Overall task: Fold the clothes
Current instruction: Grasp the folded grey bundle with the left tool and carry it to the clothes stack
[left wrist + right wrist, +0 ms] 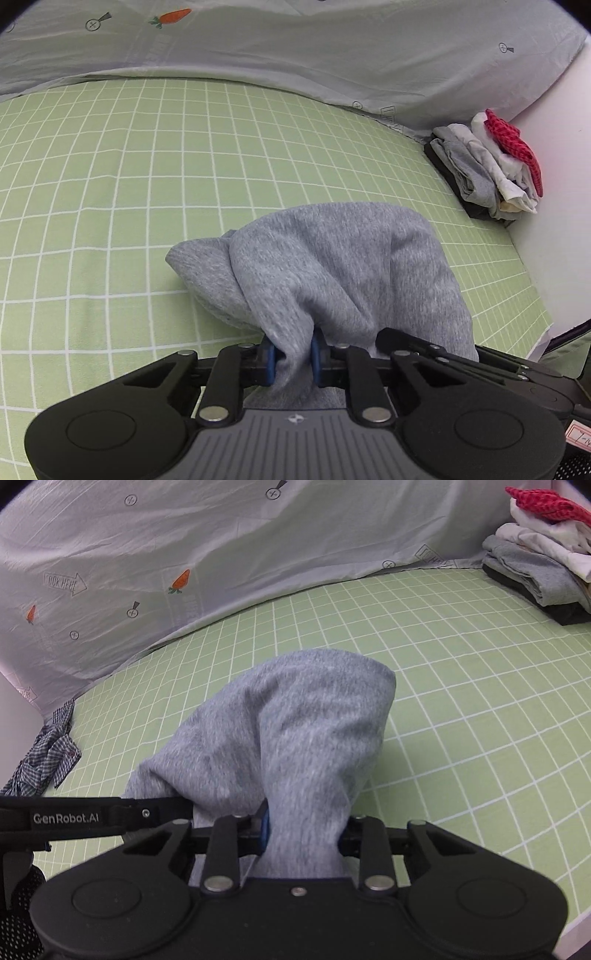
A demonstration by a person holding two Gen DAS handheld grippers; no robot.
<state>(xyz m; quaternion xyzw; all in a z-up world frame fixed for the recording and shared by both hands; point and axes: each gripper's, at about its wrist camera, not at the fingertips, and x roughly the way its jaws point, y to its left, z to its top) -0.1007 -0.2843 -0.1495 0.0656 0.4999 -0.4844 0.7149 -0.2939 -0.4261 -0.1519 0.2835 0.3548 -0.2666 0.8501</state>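
A grey knit garment (332, 266) hangs bunched over the green checked bed sheet (110, 184). My left gripper (295, 356) is shut on one bunch of it between blue pads. My right gripper (303, 829) is shut on the same grey garment (295, 731), with the cloth draped over its fingers and hiding the right pad. The two grippers sit side by side: the right one's arm (461, 354) shows in the left wrist view, and the left one's arm (92, 818) shows in the right wrist view.
A stack of folded clothes (491, 166) topped by a red checked piece sits at the bed's right edge by the white wall; it also shows in the right wrist view (535, 568). A grey printed quilt (184, 554) lies along the back. A crumpled blue plaid garment (48, 753) lies far left.
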